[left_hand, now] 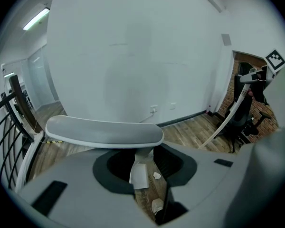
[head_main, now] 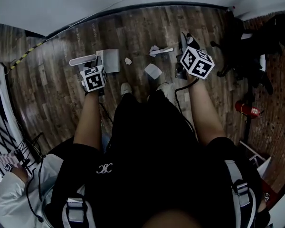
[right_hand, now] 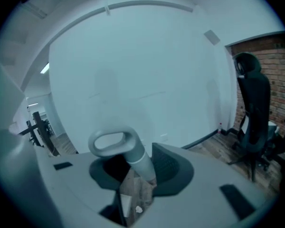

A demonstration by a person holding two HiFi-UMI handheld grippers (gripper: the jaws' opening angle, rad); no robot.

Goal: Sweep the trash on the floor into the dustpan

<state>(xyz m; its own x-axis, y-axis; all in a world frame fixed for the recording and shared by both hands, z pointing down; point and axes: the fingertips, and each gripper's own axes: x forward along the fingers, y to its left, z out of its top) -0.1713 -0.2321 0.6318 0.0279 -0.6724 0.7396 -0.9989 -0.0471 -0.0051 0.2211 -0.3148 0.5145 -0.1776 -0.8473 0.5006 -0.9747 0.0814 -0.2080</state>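
Left tool (left_hand: 142, 169) has its jaws shut on the thin upright stem of the dustpan (head_main: 110, 61), just under the wide flat grip bar (left_hand: 104, 132). Right tool (right_hand: 140, 172) is clamped round the broom (right_hand: 133, 158), directly below the loop at its top end.

In the head view the dustpan sits on the wooden floor (head_main: 133, 27) at about 11 o'clock from the person's shoes. The trash lies to its 3 o'clock side: a small crumpled scrap (head_main: 128, 61) closest to the pan, a flat paper sheet (head_main: 153, 71) nearer the feet, and a twisted paper strip (head_main: 160, 51) farther out at 12 o'clock. All three pieces are apart from the pan and none is inside it yet.

The paper looks very light and soft. It will likely skid or flutter ahead of the bristles, so short, low strokes toward 9 o'clock should suit it. The pan seems to be stiff, light plastic and may slide back when nudged. Holding its stem firmly and pressing the lip flat to the boards should stop scraps slipping under. The flat sheet is the likeliest to do that.
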